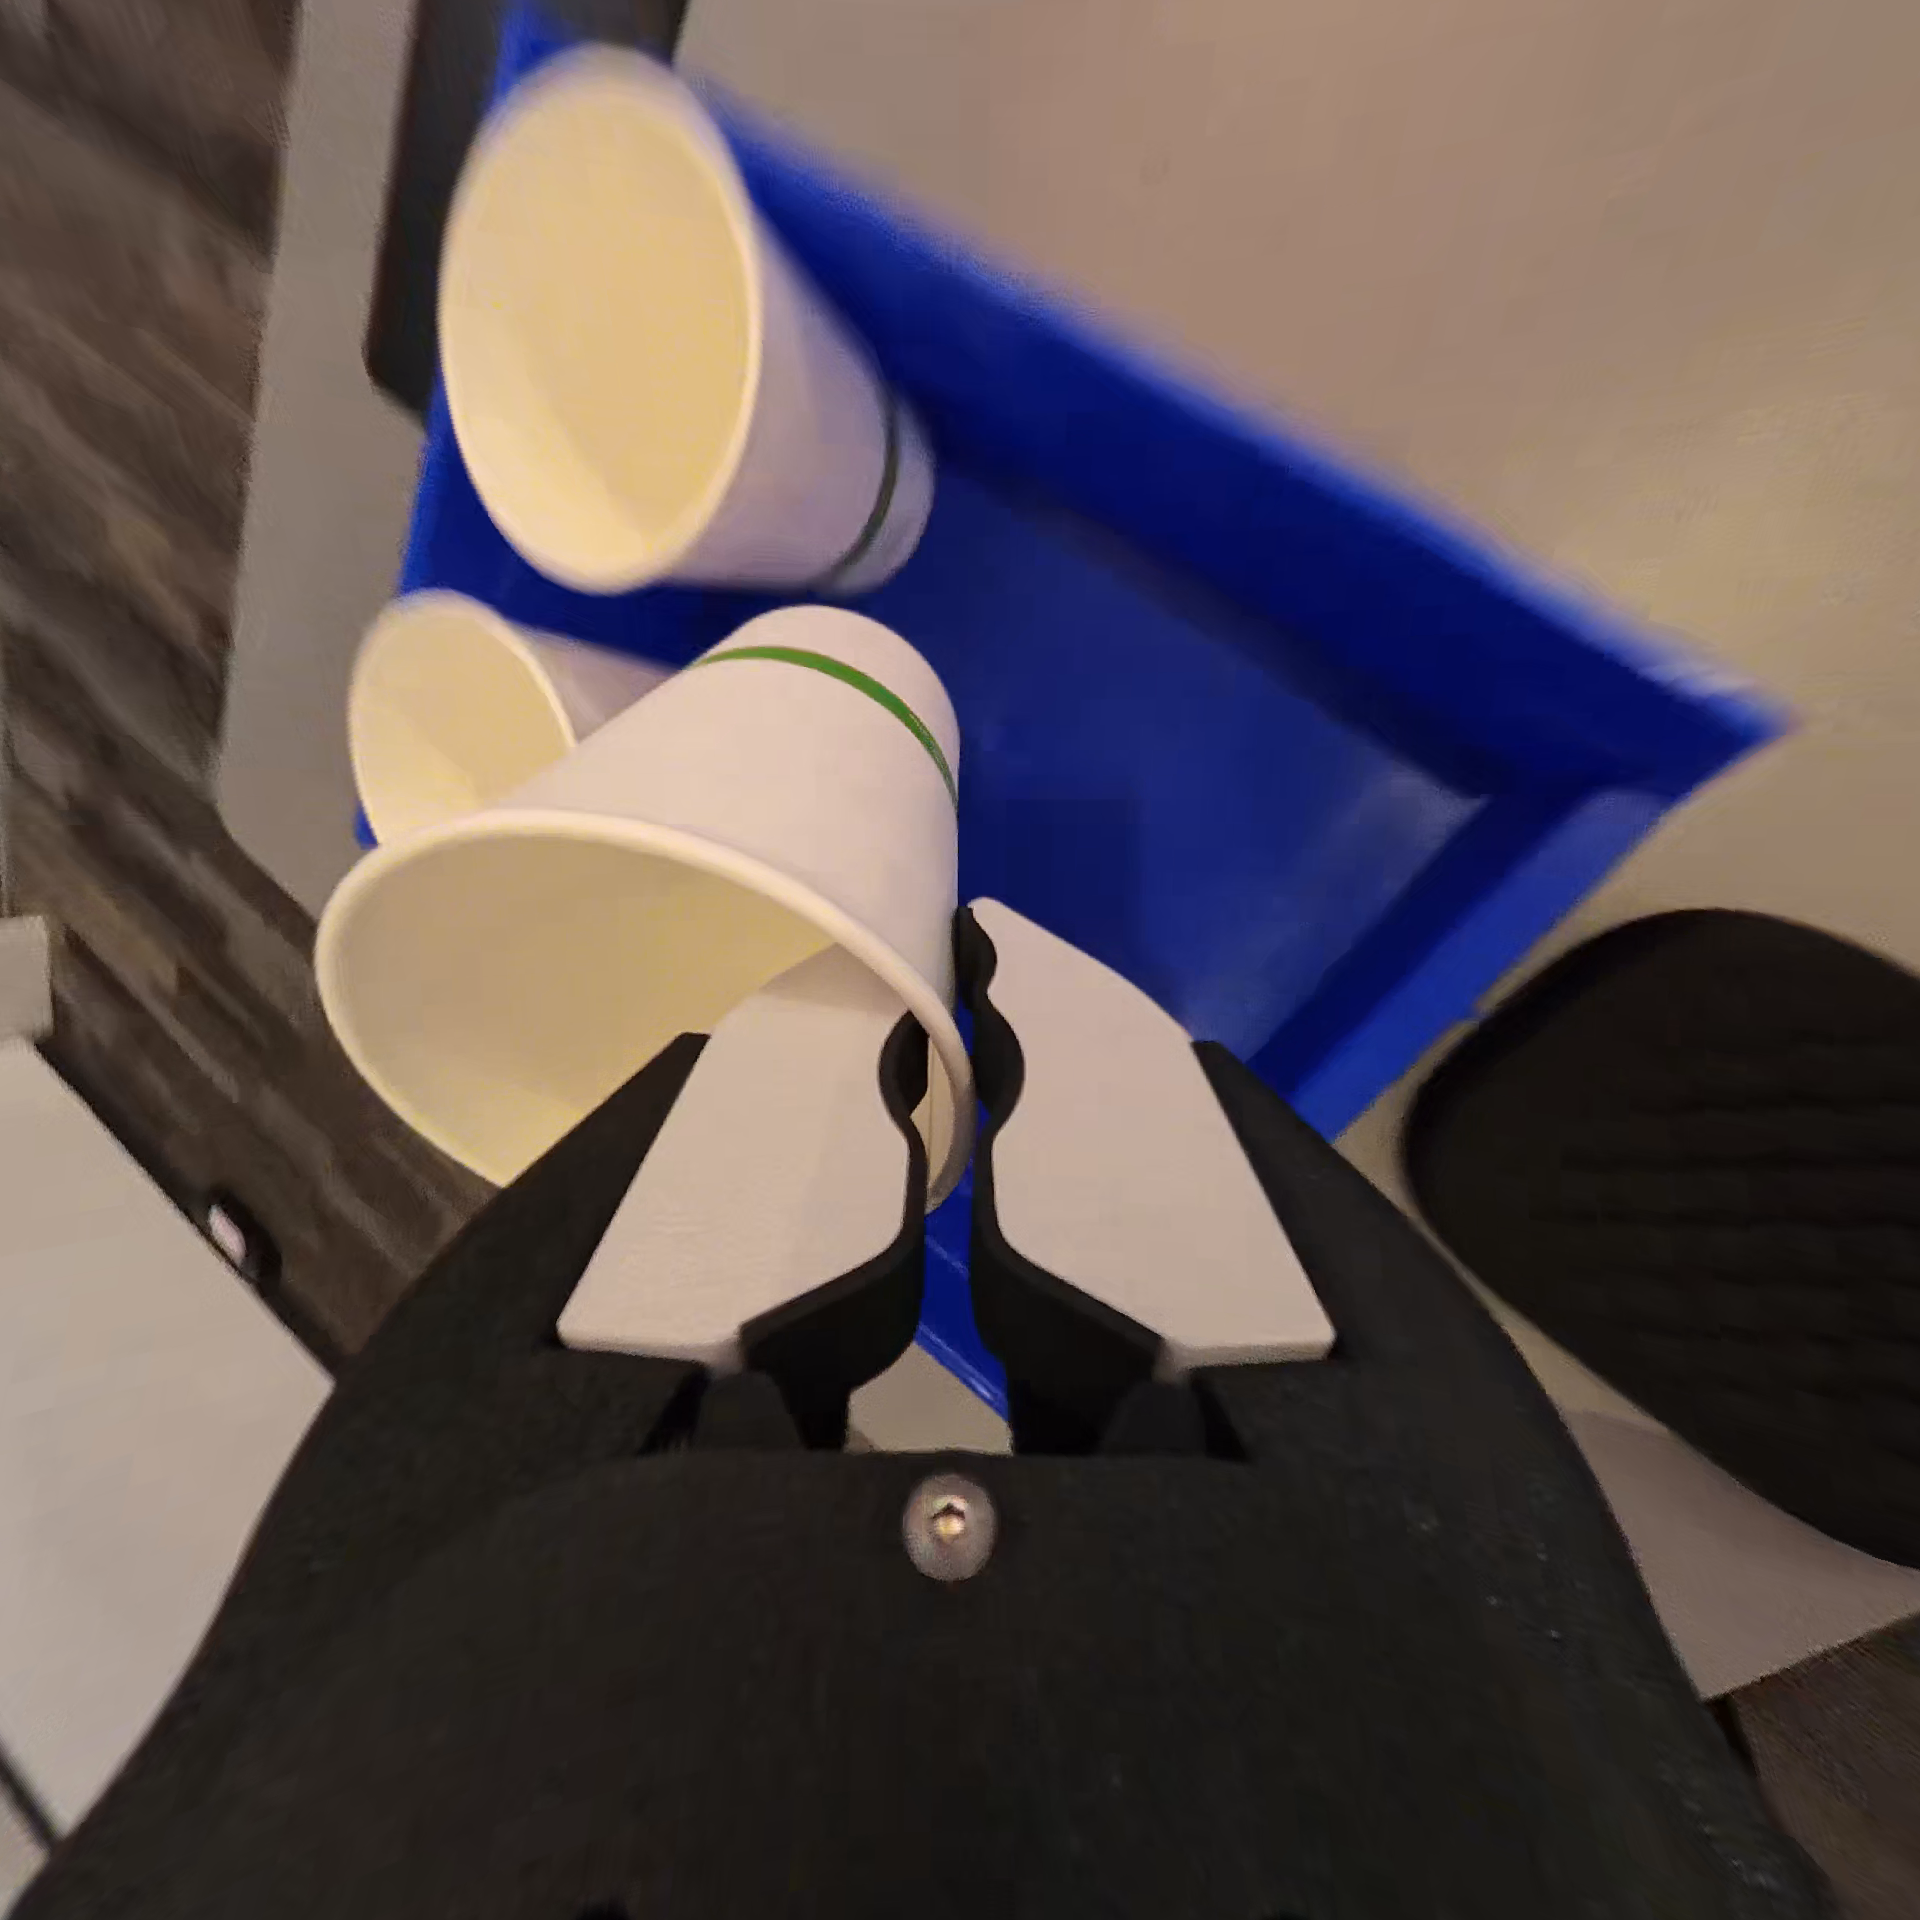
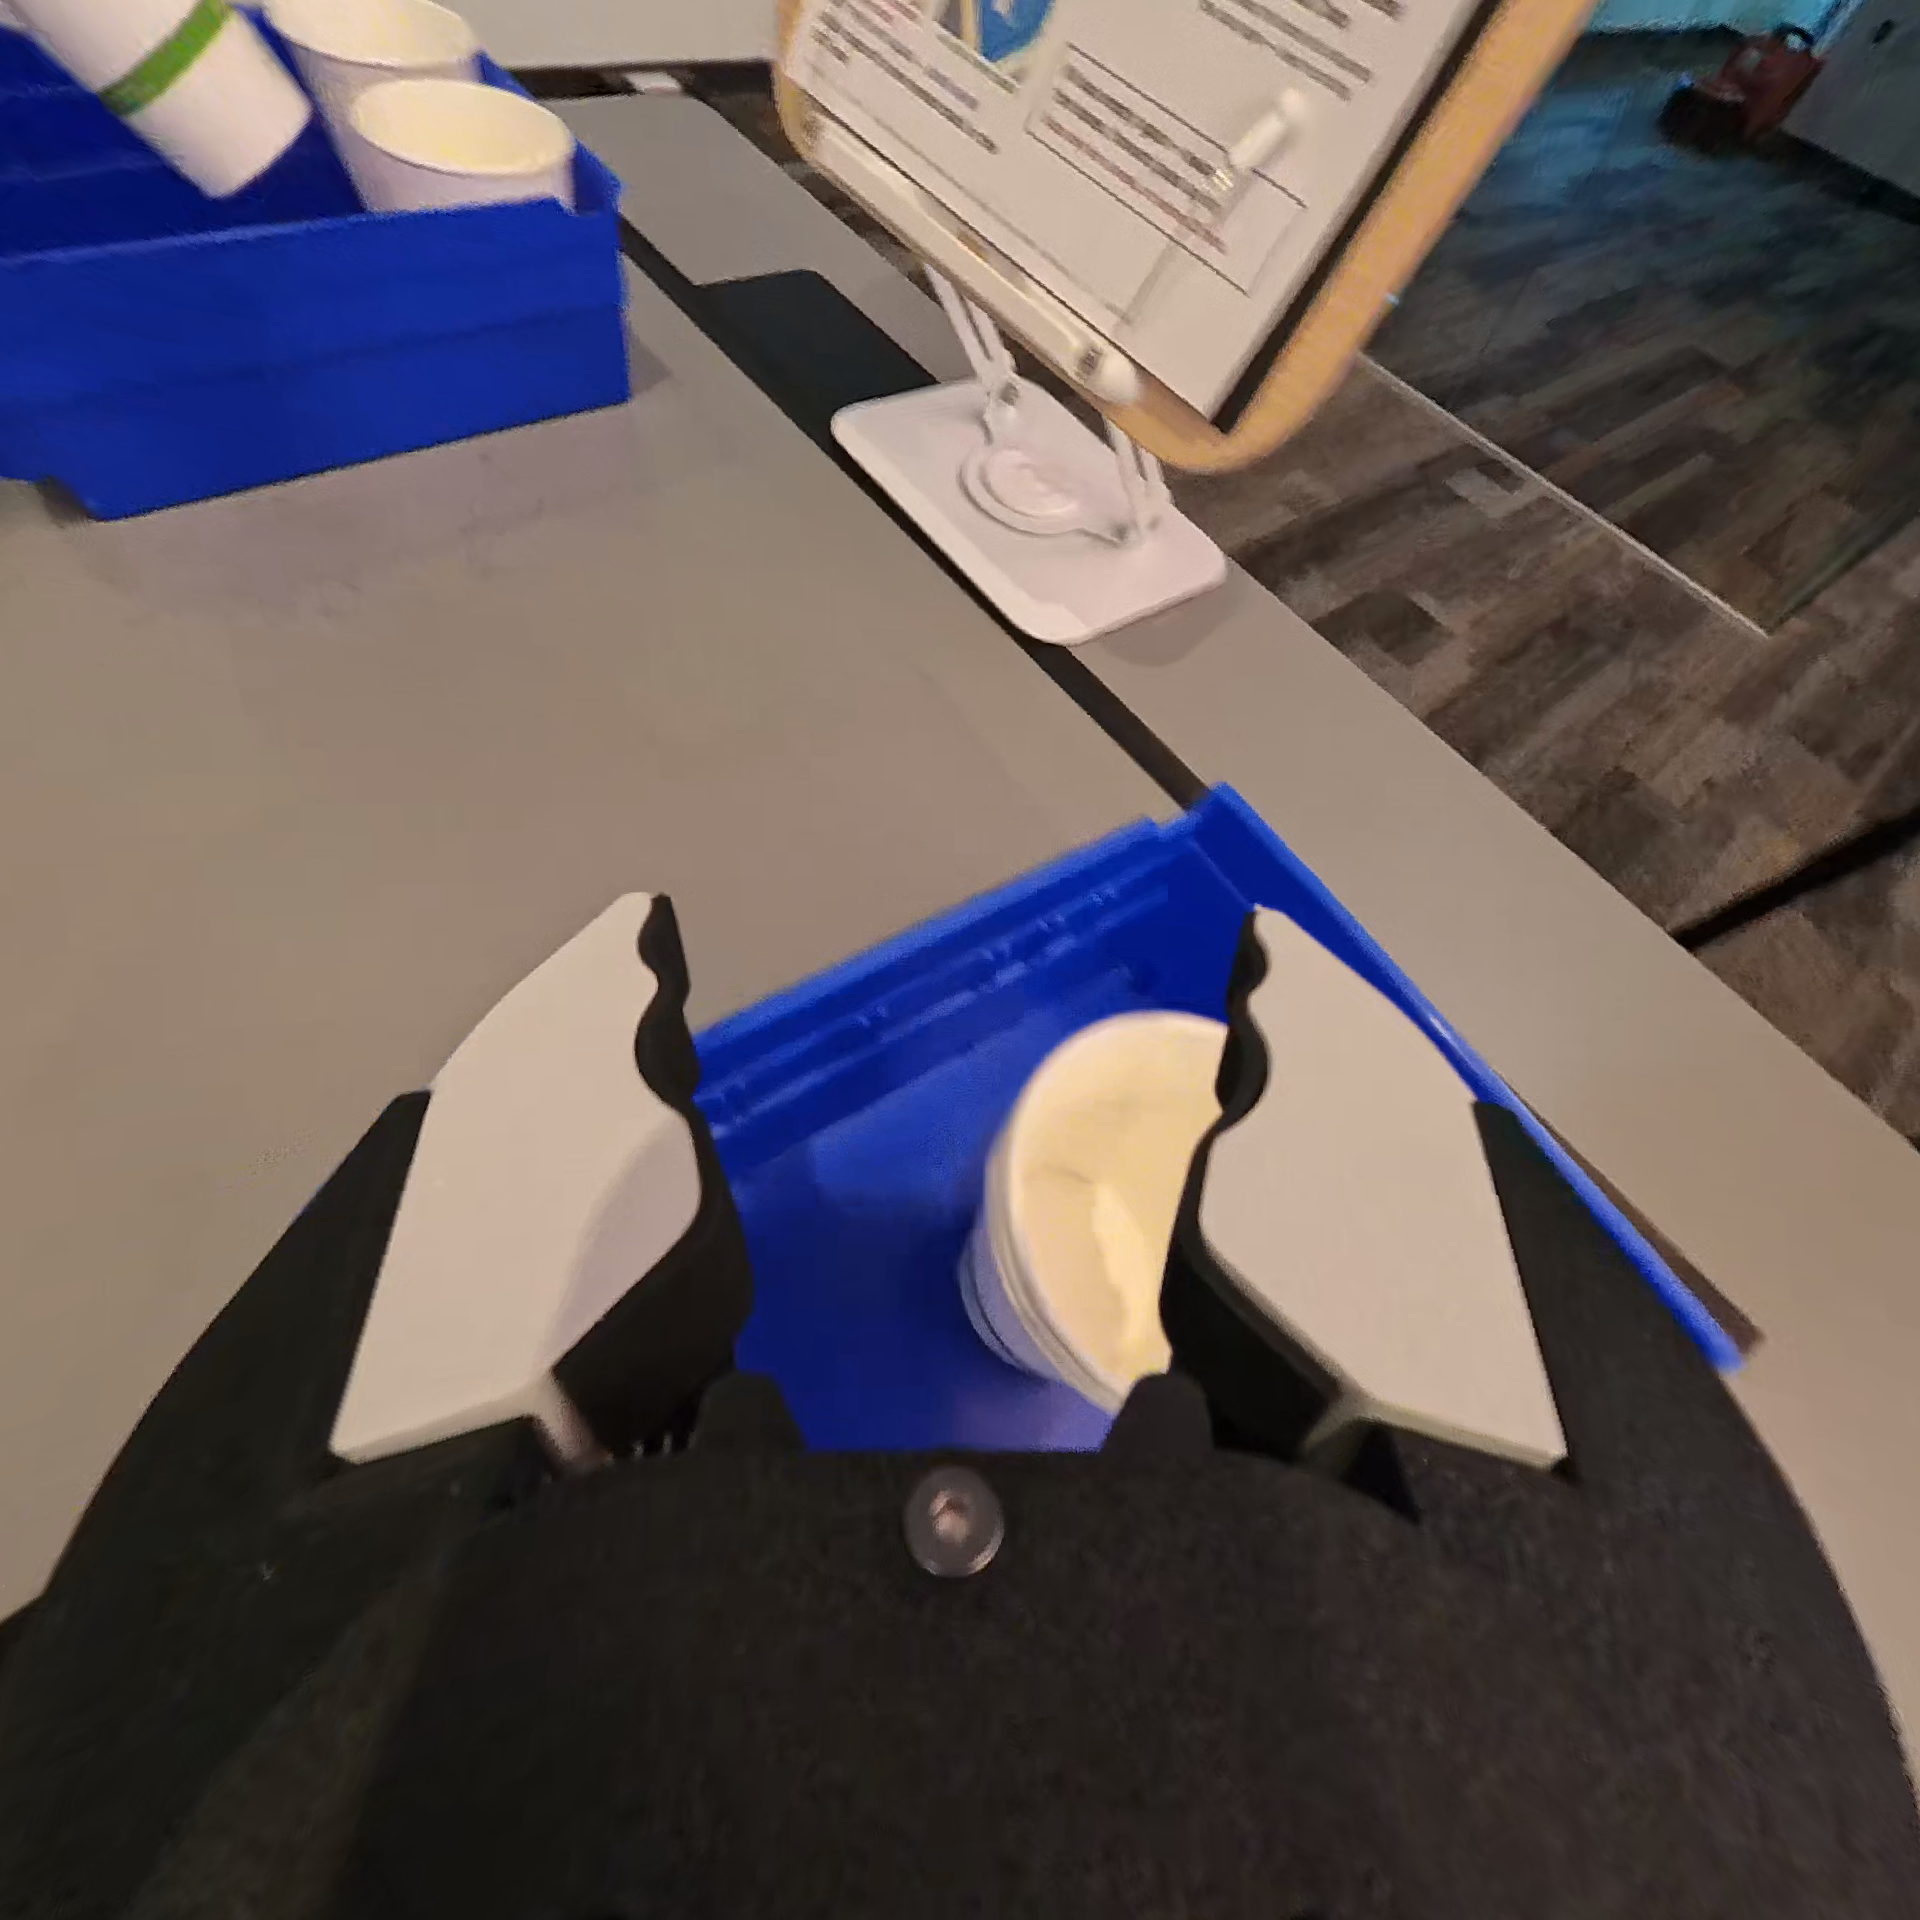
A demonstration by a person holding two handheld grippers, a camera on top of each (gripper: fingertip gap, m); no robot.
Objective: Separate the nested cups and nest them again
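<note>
Pinching the thin paper rim of a tilted white cup [image 1: 665,894], the left gripper [image 1: 951,997] holds it above a blue plastic bin [image 1: 1195,644] containing two more cups. The right gripper [image 2: 956,1039] stands spread wide over a second bin [image 2: 862,1247], where apparently nested cups [image 2: 1081,1195] lie blurred.

left wrist view close above blue bin [image 1: 1195,644], right wrist view sees it afar [image 2: 312,312]
</note>
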